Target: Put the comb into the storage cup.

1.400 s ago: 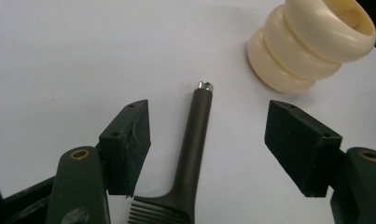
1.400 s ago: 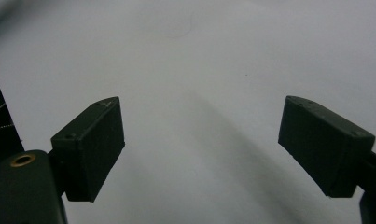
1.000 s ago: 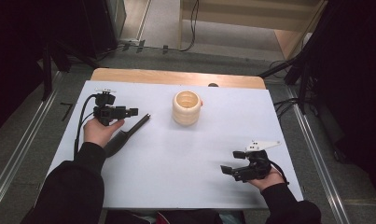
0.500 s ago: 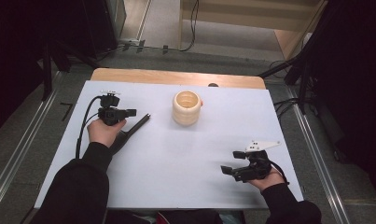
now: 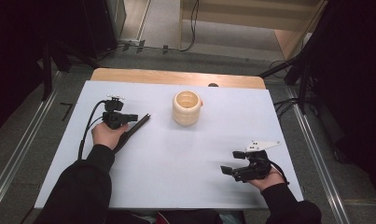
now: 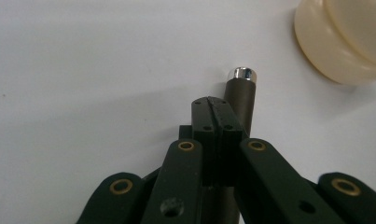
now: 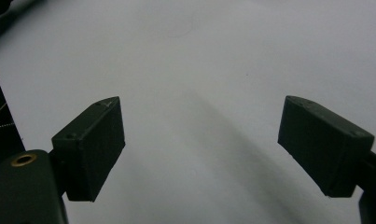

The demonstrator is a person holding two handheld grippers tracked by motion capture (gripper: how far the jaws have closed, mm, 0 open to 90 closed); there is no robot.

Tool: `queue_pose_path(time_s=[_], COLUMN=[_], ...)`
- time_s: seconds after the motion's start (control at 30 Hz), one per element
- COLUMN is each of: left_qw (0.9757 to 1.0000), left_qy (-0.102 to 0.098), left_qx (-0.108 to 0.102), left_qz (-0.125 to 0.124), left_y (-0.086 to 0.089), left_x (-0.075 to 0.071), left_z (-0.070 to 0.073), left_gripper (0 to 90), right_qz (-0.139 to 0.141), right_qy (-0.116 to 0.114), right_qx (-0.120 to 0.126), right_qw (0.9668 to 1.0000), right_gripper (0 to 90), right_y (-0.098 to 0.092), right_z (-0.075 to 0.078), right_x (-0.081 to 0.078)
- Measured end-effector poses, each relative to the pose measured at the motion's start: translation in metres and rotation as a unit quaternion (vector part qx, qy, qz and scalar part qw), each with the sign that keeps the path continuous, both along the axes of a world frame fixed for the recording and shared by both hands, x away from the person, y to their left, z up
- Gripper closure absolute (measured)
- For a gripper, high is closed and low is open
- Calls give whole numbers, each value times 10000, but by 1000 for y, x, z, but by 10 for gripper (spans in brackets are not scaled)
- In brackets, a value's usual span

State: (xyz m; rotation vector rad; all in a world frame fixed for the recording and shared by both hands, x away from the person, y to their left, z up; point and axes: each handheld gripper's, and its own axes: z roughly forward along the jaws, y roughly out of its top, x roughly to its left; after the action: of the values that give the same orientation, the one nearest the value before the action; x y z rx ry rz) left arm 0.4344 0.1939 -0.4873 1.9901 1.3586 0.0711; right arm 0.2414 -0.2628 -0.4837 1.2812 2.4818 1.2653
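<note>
The left gripper (image 5: 129,117) sat low near the table's left edge toward the far side, held in the left hand (image 5: 106,135), its jaws pressed flat together. The right gripper (image 5: 232,171) rested near the near right corner in the right hand (image 5: 269,178), jaws spread wide apart. Both dark-sleeved forearms came in over the near edge.

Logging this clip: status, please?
Left gripper shut, empty, above dark pen. Right gripper open, idle on table. Cream cup apart, nothing blocking.
</note>
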Motion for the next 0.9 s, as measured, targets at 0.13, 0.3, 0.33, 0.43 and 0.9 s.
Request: queue_pose_path(time_s=[0.13, 0.3, 0.33, 0.43, 0.9], left_qw=[10000, 9998, 9997, 9995, 9977], left_qy=[17, 36, 36, 44, 71], left_qx=[38, 114, 106, 125, 190], left_qz=[-62, -175, -207, -283, -648], left_y=[-5, -12, -13, -17, -28], left_x=[-1, -3, -3, -5, -14], left_z=[-3, -5, -6, -6, -7], left_gripper=[899, 899, 899, 899, 899], right_qz=[17, 20, 20, 26, 25], right_qy=[-3, -9, -10, -7, -3], right_qx=[0, 1, 2, -3, -19], right_qw=[10000, 10000, 10000, 10000, 10000], right_gripper=[130, 130, 130, 130, 130], right_y=[0, 0, 0, 0, 0], right_z=[0, 0, 0, 0, 0], right_x=[0, 0, 0, 0, 0])
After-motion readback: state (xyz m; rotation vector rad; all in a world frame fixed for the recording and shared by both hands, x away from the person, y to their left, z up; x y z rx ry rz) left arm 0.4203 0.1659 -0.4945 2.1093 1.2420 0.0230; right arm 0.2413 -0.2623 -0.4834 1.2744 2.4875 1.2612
